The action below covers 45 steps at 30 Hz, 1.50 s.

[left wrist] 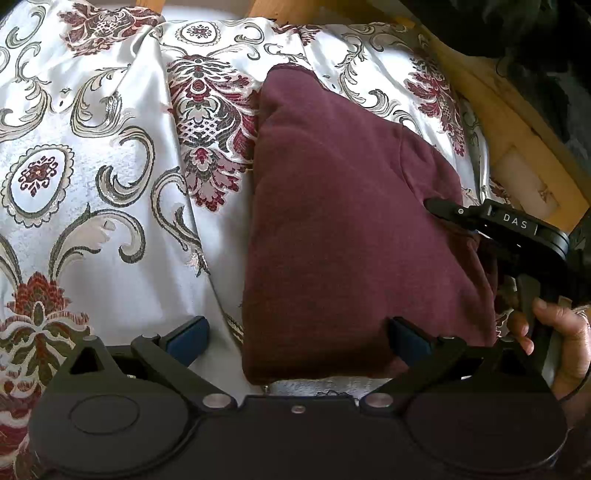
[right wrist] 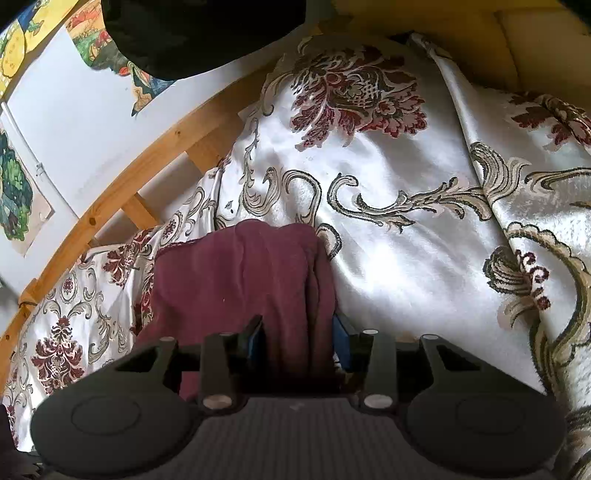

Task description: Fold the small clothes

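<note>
A maroon garment (left wrist: pixel 343 229) lies folded on a white satin bedspread (left wrist: pixel 110 221) with red and grey floral patterns. My left gripper (left wrist: pixel 295 339) is open, its jaws wide apart over the garment's near edge, holding nothing. My right gripper (left wrist: pixel 443 210) comes in from the right of the left wrist view and grips the garment's right edge. In the right wrist view the right gripper (right wrist: pixel 299 339) is shut on a bunched fold of the maroon garment (right wrist: pixel 236 280), with cloth filling the gap between the blue pads.
A wooden bed frame (right wrist: pixel 122 177) runs along the bedspread's edge, with a white wall and colourful posters (right wrist: pixel 14 195) behind. A dark object (right wrist: pixel 192 33) hangs at the top. A hand (left wrist: pixel 561 332) holds the right gripper's handle.
</note>
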{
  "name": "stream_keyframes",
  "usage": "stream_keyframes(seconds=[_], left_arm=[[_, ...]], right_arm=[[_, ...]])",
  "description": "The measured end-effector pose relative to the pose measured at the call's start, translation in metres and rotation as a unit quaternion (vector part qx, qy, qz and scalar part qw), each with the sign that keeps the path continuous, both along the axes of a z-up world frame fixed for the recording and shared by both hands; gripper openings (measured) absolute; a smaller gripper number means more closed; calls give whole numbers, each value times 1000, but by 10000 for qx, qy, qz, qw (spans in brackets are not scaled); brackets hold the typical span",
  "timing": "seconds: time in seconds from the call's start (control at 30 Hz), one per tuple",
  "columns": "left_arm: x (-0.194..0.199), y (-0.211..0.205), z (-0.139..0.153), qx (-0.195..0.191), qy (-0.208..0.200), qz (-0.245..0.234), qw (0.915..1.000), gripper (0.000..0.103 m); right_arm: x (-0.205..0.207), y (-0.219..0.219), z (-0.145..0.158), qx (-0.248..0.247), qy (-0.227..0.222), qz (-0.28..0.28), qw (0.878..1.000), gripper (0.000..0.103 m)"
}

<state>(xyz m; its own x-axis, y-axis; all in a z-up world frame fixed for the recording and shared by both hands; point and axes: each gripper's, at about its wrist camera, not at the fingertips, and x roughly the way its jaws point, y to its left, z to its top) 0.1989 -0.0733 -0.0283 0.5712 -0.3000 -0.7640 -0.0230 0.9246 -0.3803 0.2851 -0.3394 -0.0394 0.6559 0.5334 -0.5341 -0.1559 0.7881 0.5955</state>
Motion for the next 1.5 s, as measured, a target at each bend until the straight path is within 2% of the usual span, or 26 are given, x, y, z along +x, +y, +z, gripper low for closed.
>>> stream_keyframes(seconds=[0.77,0.93,1.03,1.13,1.2,1.3,1.4,1.47,1.5], left_arm=[[0,2,4,28,-35,-60,10000,102],[-7,15,19,-180,-592,303,9976,102],[-1,25,23,-438,-723,449,9954,102],[13,30,16,-892,-594,221,9940,102],[21,33,8,-1250,-523,-44,9908,89],[25,39,1,-1516,-582,-98,9867,88],[26,58,-8,-2131,-564,210,9752,88],[26,70,-12,-2333,-554,447,9698,88],[26,73,-13,-2331,-524,515,9697,88]], right_arm=[[1,5,2,-182,-17,30,9998,45],[2,4,2,-205,-15,21,9998,43],[2,3,2,-181,-7,16,9998,43],[2,3,2,-193,-11,15,9998,43],[2,3,1,-197,-19,19,9998,43],[1,2,1,-192,-18,23,9998,43],[1,3,2,-200,-17,19,9998,43],[1,3,1,-208,-13,25,9998,43],[1,4,1,-213,-11,26,9998,43]])
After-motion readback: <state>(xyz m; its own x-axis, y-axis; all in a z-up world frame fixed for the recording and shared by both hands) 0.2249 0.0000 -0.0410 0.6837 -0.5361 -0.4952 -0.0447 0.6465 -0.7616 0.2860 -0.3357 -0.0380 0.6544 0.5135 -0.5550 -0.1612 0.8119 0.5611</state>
